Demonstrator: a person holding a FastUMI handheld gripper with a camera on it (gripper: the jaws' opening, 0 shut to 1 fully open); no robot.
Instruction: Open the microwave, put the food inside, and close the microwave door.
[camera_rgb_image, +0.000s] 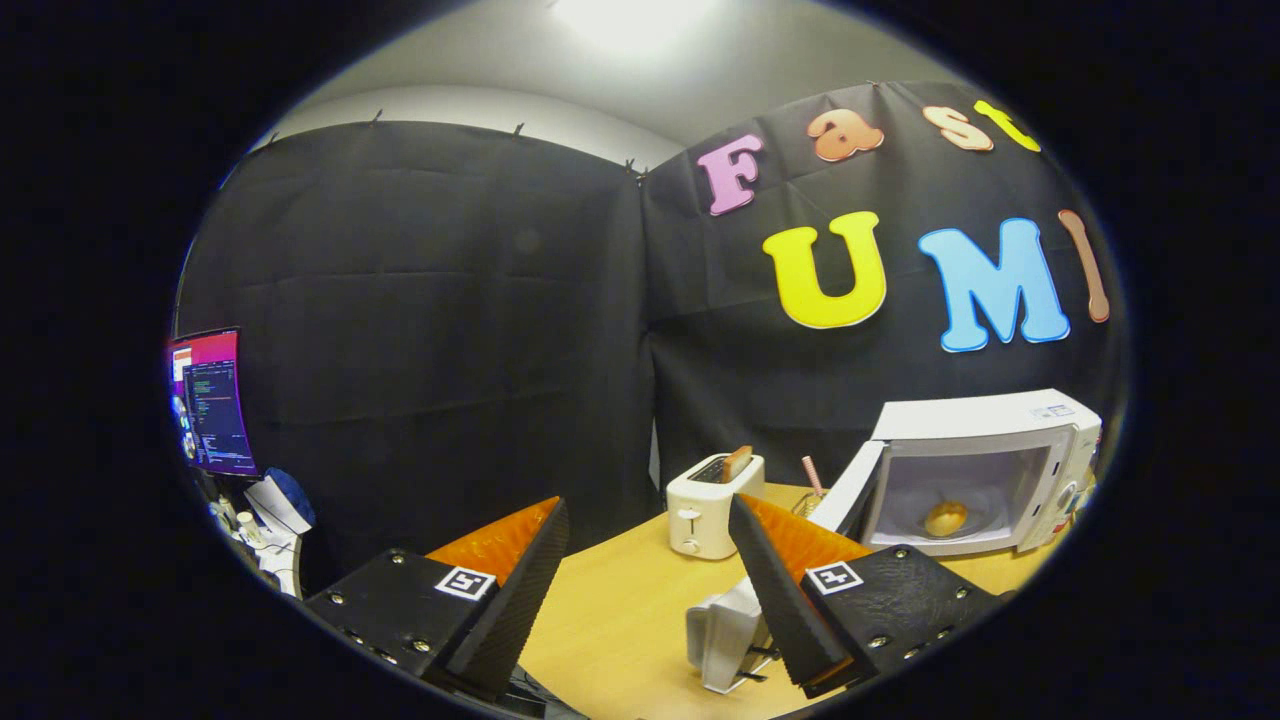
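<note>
A white microwave (985, 470) stands on the wooden table (620, 600), beyond my right finger and to its right. Its door (845, 490) is swung open to the left. A golden bread roll (945, 517) lies inside the cavity on the floor plate. My gripper (645, 580) is open, with a wide gap between the fingers and nothing held. It hovers well back from the microwave, above the table's near part.
A white toaster (712, 505) with a slice of toast in it stands ahead, between the fingers. A white rack-like object (728, 630) lies by my right finger. A pink stick (812, 473) pokes up near the door. A lit monitor (210, 400) sits off to the left.
</note>
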